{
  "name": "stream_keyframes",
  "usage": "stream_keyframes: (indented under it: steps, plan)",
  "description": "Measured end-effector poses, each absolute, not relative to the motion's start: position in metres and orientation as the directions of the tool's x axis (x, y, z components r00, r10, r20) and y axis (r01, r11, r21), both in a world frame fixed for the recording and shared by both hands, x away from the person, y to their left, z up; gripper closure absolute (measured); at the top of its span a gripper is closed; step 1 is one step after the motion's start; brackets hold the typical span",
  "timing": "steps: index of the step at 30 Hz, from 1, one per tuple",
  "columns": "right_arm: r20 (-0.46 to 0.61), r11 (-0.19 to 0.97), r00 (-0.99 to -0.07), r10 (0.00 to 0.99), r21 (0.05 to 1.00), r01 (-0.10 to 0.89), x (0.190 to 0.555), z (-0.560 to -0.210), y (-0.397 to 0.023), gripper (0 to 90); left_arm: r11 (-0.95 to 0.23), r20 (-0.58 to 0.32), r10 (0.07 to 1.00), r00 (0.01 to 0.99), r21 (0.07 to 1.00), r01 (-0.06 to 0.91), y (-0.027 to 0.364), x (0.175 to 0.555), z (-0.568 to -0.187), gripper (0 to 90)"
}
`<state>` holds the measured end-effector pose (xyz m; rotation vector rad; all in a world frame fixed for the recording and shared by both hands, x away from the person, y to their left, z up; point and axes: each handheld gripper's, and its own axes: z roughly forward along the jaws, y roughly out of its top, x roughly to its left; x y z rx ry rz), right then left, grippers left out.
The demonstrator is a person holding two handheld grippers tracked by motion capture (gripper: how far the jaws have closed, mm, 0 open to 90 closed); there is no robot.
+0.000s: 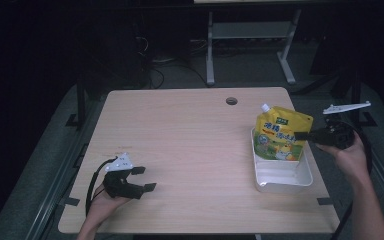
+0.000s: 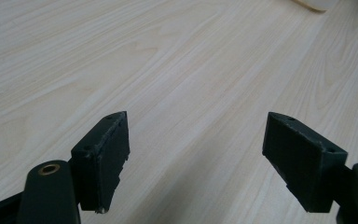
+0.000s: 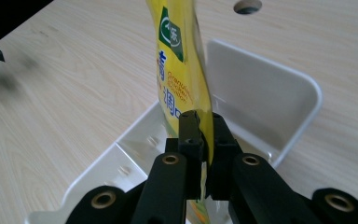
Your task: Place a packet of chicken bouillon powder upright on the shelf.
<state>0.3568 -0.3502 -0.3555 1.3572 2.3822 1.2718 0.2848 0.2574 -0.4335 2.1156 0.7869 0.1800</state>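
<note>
A yellow pouch [image 1: 281, 132] with a white cap at its top corner stands upright in the far end of a white tray [image 1: 282, 178], which sits by the right edge of the desk [image 1: 190, 150], nearer the front than the back. Its bottom is down inside the tray, and its printed face is turned toward the person's side. The right gripper [image 1: 302, 135] comes in level from beyond the desk's right edge and is clamped on the pouch's right side edge; in the right gripper view the two black jaws are pinched tight on the thin yellow pouch [image 3: 182, 79], with the tray's [image 3: 279, 93] pale wall rising behind it. The near half of the tray is bare. Behind the tray, close to the back edge, is a round cable hole [image 1: 231, 101] in the desk top. Well apart from all this, at the front left corner of the desk, the left gripper [image 1: 145, 179] rests low in the person's hand, its jaws spread wide with only bare wood [image 2: 186, 93] between them.
</note>
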Motion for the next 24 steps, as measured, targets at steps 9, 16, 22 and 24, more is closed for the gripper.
stream_keyframes:
  steps: [9, 16, 22, 24]
  plan:
    - [0.314, 0.208, -0.582, 0.750, 0.723, 0.658, 0.353, -0.355, -0.359, 82.0, -0.452, -0.138, 0.591, 0.795, 0.760, 0.468, 0.256, 0.286, -0.434, 22.3]
    - [0.329, 0.185, -0.574, 0.750, 0.728, 0.660, 0.351, -0.359, -0.361, 84.6, -0.459, -0.135, 0.594, 0.793, 0.752, 0.472, 0.257, 0.286, -0.436, 21.6]
    - [0.318, 0.162, -0.569, 0.758, 0.754, 0.637, 0.347, -0.349, -0.364, 72.6, -0.464, -0.131, 0.595, 0.793, 0.750, 0.472, 0.257, 0.285, -0.436, 21.1]
    - [0.325, 0.156, -0.576, 0.750, 0.760, 0.631, 0.346, -0.344, -0.364, 68.3, -0.465, -0.130, 0.597, 0.792, 0.749, 0.473, 0.257, 0.284, -0.437, 20.9]
